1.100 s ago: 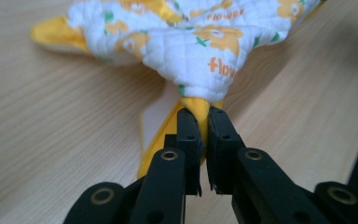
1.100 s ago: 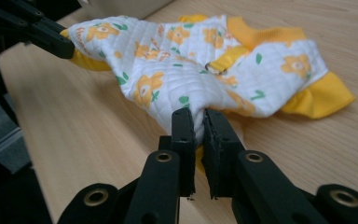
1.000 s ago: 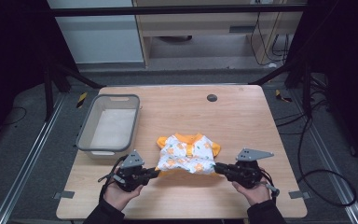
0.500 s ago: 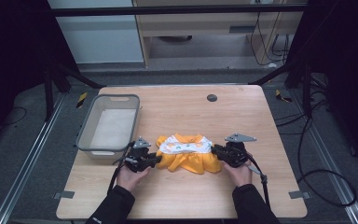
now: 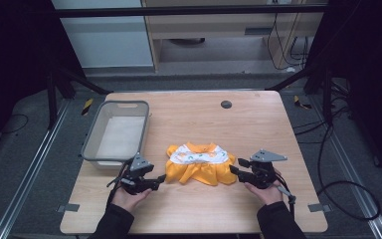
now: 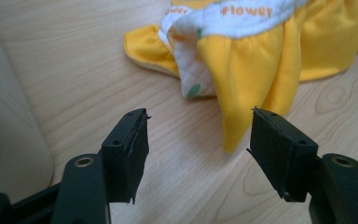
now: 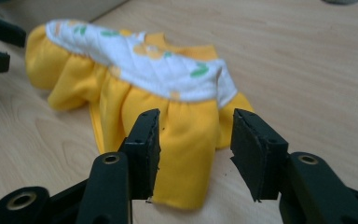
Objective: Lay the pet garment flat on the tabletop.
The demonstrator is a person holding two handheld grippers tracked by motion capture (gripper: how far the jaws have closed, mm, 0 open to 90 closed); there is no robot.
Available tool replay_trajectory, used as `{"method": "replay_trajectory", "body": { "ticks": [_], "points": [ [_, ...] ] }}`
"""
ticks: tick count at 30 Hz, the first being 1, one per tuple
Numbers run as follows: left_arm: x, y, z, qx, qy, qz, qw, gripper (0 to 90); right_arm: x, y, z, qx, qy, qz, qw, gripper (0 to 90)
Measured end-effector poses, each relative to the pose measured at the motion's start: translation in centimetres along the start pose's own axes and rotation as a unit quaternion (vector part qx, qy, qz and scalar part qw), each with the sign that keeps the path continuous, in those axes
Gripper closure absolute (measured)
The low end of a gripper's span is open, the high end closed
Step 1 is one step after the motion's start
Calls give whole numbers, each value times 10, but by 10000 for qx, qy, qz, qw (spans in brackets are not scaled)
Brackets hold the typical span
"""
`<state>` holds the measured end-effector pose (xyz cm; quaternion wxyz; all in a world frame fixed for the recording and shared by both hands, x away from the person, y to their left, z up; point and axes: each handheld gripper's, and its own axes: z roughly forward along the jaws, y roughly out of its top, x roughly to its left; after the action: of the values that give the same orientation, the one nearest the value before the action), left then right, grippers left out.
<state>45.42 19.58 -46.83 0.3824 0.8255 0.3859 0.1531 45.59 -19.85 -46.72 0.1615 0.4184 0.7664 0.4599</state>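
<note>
On the table, the grey basket sits at about nine o'clock from the small yellow-and-white dress, which lies folded near the table's middle. The left gripper, at the dress's eight o'clock, has just been opening; its jaws stand apart and empty just short of the hem. The right gripper, at four o'clock, has likewise just been opening, cloth lying loose between its pads. The likely risk: a pad snagging the hem on withdrawal would drag the fold undone.
</note>
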Motion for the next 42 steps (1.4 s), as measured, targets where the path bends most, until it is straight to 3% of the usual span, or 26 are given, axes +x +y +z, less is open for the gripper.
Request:
{"method": "replay_trajectory", "body": {
  "ticks": [2, 7, 13, 17, 21, 24, 29, 37, 40, 42],
  "points": [
    [-1, -2, 2, 0, -54, -39, 10000, 370, -1, -6, 0, 98, 21, -6, 9999, 512],
    [-8, -4, 18, 225, -64, 102, 9997, 403, -1, -17, 10, 408, 12, -1, 9992, 507],
    [-9, -3, 27, 287, -150, 54, 9995, 533, 0, -19, 24, 601, 97, 28, 9981, 521],
    [-8, -2, 28, 315, -238, -117, 9992, 662, 2, -18, 27, 671, 162, 27, 9976, 600],
    [-7, -1, 29, 350, -303, -276, 9985, 829, 1, -18, 28, 770, 179, 63, 9969, 735],
    [-8, 0, 27, 340, -342, -257, 9985, 861, 0, -17, 26, 817, 259, 134, 9962, 854],
    [-10, 2, 19, 270, -405, -251, 9985, 867, 2, -11, 18, 783, 370, 152, 9961, 876],
    [-17, 3, -20, -83, -782, -204, 9967, 868, 13, -1, -19, 320, 675, 56, 9972, 879],
    [-21, -1, -31, -81, -905, -272, 9955, 867, 21, -3, -33, 299, 818, 27, 9962, 878],
    [-25, -8, -34, 56, -979, -311, 9947, 867, 25, -8, -41, 354, 864, 27, 9956, 877]
  ]
}}
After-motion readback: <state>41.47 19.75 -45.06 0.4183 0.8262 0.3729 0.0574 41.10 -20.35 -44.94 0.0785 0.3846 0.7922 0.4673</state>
